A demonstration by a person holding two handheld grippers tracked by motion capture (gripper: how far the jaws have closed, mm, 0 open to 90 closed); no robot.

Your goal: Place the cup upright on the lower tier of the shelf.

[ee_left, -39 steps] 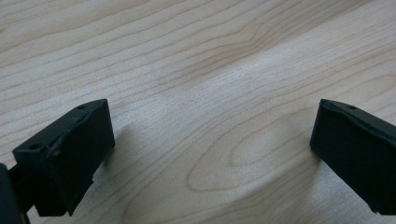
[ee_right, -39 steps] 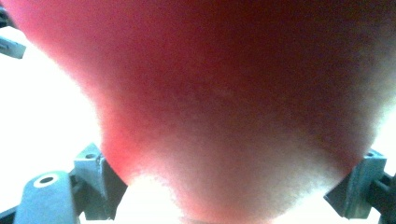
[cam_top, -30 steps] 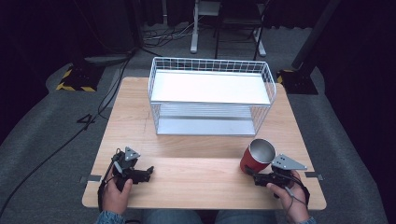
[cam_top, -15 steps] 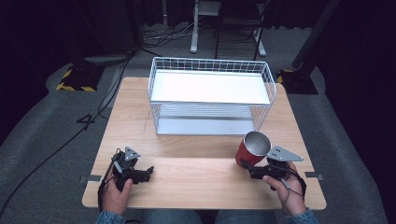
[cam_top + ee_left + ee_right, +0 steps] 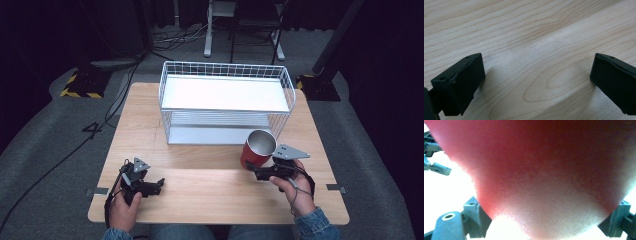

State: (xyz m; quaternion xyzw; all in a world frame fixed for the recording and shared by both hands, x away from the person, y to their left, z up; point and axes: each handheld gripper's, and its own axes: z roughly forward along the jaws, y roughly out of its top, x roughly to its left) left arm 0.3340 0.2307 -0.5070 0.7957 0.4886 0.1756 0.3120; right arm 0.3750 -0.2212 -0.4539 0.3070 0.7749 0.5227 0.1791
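The right gripper (image 5: 256, 172) clamps the red cup (image 5: 258, 149) between its jaws, just ahead of the wire rack (image 5: 226, 103); keep it upright (rim level) while lifting toward a shelf; the left gripper (image 5: 159, 184) rests with jaws spread, nothing between them.
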